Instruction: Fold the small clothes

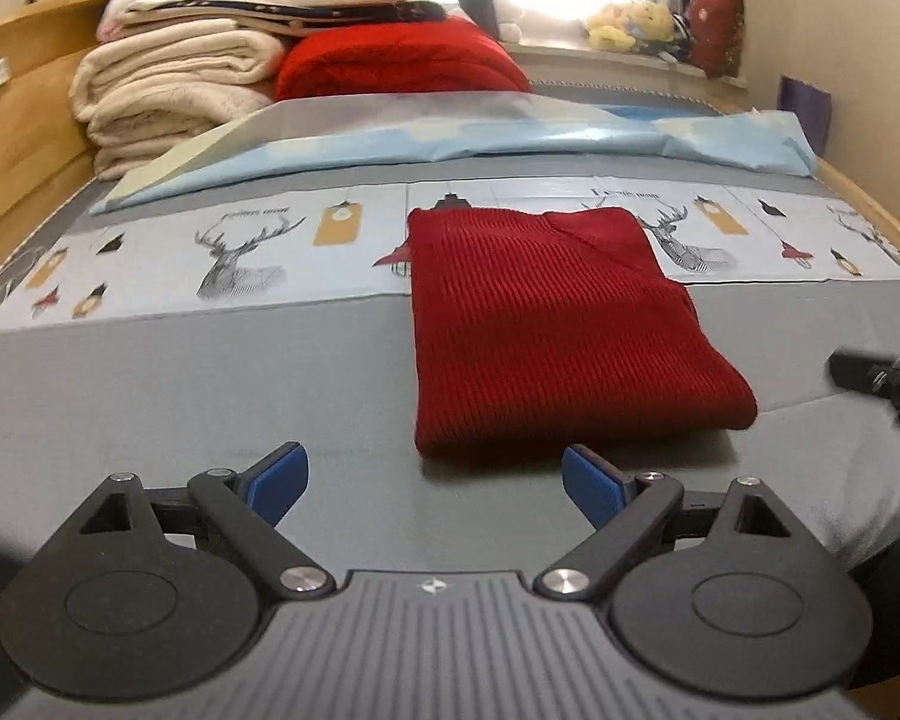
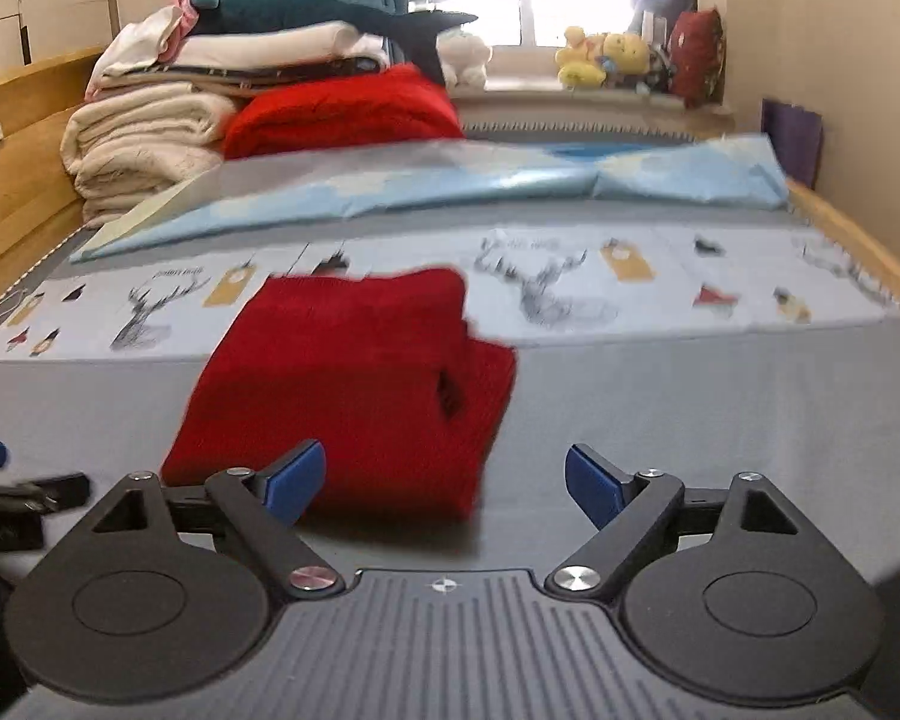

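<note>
Nearest the lens in the left wrist view, the left hand-held gripper [image 1: 435, 480] is held low over the grey bed [image 1: 180, 390], its blue pads spread wide apart with nothing between them. Just ahead of it, and slightly to its right, a red sweater [image 1: 546, 324] is laid flat, already folded into a compact oblong. The long axis of the sweater is seen to run away from the camera, from the grey sheet onto the patterned band with the deer prints [image 1: 240, 252]; its near short edge is lined up roughly between the two pads.

In the right wrist view, the right hand-held gripper [image 2: 444, 480] is likewise held spread and empty. From this side the red sweater [image 2: 354, 378] is placed ahead and to the left, its near edge partly hidden behind the left pad.

Both hand-held grippers are judged about equally near to that short edge, so a further fold would probably be made along the length.
</note>
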### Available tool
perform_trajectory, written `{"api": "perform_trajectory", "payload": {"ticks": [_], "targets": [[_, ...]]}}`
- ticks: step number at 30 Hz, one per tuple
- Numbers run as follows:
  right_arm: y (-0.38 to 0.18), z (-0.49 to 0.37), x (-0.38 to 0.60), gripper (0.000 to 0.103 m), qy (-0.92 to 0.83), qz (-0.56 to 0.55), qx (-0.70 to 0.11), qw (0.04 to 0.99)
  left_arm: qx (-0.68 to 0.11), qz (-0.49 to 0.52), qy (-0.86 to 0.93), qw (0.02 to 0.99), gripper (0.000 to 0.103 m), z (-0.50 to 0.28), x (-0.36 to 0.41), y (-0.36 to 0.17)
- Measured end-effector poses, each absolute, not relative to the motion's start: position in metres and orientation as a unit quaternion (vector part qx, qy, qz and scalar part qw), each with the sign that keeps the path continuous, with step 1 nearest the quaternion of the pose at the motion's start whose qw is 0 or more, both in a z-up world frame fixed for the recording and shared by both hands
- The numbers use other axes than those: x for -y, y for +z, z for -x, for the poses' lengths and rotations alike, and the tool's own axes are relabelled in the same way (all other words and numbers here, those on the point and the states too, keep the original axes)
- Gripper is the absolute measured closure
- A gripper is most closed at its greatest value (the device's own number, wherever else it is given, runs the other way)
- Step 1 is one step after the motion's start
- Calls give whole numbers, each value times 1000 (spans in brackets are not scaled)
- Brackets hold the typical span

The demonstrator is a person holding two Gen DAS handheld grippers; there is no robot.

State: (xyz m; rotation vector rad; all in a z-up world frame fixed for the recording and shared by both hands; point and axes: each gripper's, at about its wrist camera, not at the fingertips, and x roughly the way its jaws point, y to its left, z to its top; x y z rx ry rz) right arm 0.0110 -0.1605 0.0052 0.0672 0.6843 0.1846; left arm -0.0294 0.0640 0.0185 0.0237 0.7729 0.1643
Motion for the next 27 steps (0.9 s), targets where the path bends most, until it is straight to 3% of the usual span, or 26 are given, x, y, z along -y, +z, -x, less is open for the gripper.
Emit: {"api": "perform_trajectory", "payload": {"ticks": [3,27], "targets": [[-6,-2,148,15,116,-32,-365,923,-387,-11,74,919,9,33,-53,6],[-20,-22,114,15,124,4,-352,928,-378,30,51,924,9,-1,-53,-8]]}}
